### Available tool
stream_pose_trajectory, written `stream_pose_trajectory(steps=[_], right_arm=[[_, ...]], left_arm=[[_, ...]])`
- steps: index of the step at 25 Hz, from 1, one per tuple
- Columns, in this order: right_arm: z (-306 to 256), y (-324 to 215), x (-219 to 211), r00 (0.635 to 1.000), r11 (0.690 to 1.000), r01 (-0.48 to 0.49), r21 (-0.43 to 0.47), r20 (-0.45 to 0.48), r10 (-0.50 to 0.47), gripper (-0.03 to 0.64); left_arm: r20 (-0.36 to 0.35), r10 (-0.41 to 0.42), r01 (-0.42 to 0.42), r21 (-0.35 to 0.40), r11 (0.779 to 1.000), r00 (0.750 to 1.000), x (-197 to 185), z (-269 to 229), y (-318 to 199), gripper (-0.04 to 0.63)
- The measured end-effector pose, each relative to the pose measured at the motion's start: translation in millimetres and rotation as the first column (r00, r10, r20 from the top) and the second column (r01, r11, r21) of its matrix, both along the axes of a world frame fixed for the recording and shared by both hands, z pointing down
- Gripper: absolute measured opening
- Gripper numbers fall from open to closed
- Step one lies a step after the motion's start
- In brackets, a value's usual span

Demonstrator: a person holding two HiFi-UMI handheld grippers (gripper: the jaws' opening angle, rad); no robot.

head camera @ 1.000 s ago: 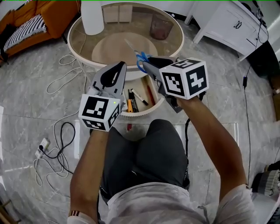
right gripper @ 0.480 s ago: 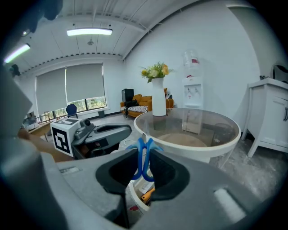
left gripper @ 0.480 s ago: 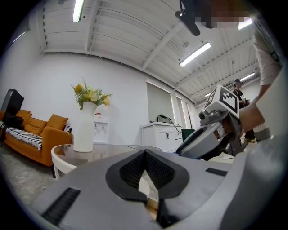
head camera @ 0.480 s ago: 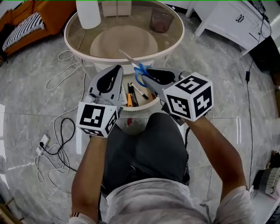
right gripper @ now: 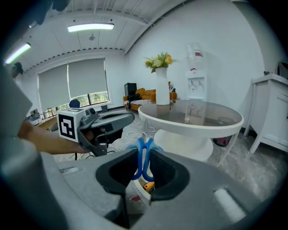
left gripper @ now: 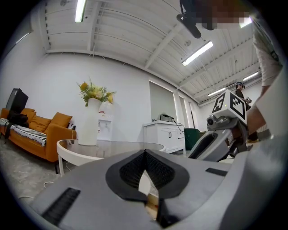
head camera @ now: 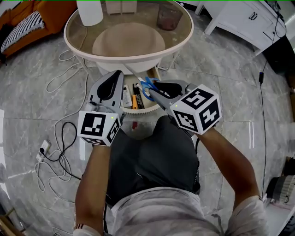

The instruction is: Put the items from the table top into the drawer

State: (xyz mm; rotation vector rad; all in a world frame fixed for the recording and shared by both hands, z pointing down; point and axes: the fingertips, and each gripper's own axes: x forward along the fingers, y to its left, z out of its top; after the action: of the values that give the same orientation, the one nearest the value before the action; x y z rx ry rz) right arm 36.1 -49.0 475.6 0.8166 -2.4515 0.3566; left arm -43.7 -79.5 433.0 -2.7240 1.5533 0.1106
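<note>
The seated person's lap (head camera: 147, 159) is nearest. Just past it, the left gripper (head camera: 118, 74) has its fingers pressed together on nothing, at the open drawer's (head camera: 138, 111) left side. The right gripper (head camera: 154, 87) pinches the blue handles of the scissors (head camera: 146, 84), which hang over the drawer, blades aimed at the table's rim. Markers (head camera: 134, 100) lie in the drawer. Beyond is the round table (head camera: 129, 57), with a white vase (head camera: 90, 11) on its far side.

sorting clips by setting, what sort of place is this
Probably a lounge or office waiting area: an orange sofa, a round glass-topped table with a vase of flowers, and a water dispenser.
</note>
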Motion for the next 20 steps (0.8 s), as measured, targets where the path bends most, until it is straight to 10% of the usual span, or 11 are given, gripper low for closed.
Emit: stream_pose_trajectory(steps=[20], right_arm=[[159,-58,14,0.991,0.995,-0.049,-0.089,-0.127,0.038,0.083]], left_arm=[[-0.006,0.013,-0.013,-0.044,0.999,1.000,2,79,-58,0.000]])
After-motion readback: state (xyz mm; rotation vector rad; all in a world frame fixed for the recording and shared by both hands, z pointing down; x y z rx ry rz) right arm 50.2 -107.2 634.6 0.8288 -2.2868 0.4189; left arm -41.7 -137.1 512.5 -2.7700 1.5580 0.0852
